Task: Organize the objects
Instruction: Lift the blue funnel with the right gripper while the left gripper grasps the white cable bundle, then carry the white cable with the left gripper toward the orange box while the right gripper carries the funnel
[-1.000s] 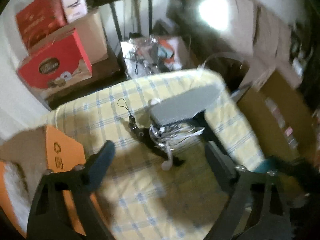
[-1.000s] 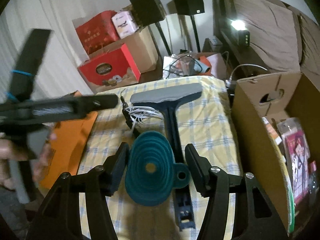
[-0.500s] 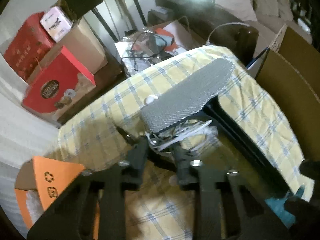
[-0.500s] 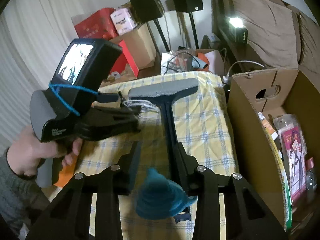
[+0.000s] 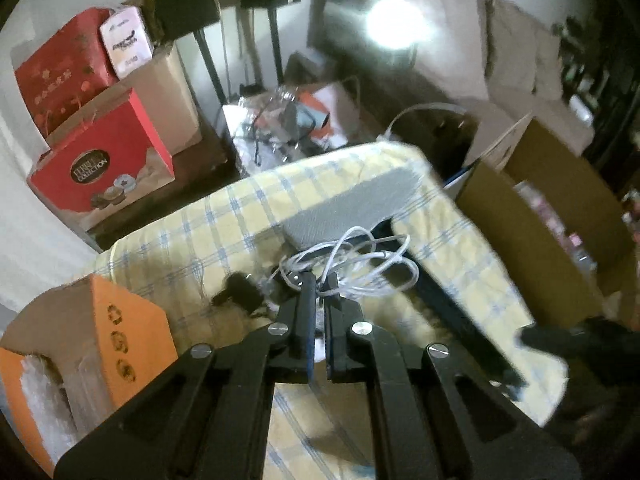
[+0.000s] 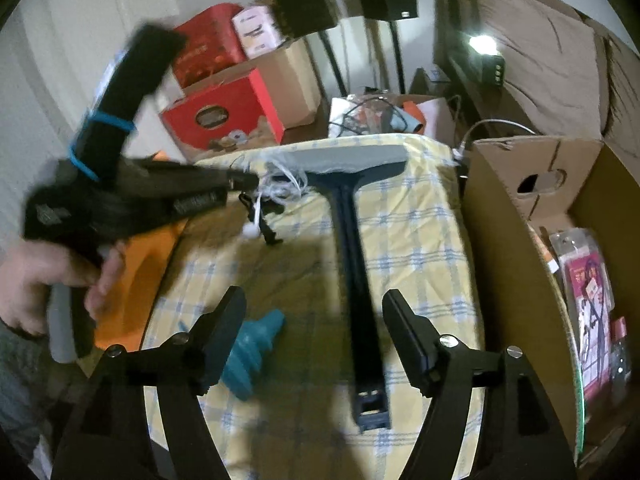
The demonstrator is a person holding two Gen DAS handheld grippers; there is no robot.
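Pinching a loop of the white cable (image 5: 352, 264), the left gripper (image 5: 319, 286) has its jaws clenched on the tangle, which spills forward and to the right of the fingertips, over the checked cloth (image 5: 224, 224) and just beside the grey head of the squeegee (image 5: 352, 204). The right gripper (image 6: 314, 322) hangs released and holds nothing; the teal funnel (image 6: 250, 354) lies on the cloth by its left finger, and the squeegee's dark handle runs between the fingers, its long axis pointing away toward the cable. So the left hand is the nearer one to the cable, and I judge the orange box (image 5: 116, 344) at its near left the closer bin; the brown carton (image 6: 516, 216) sits to the right. Farther off, a red box (image 5: 100, 172) reads "FERRERO COLLECTION"; other labels are too blurred.
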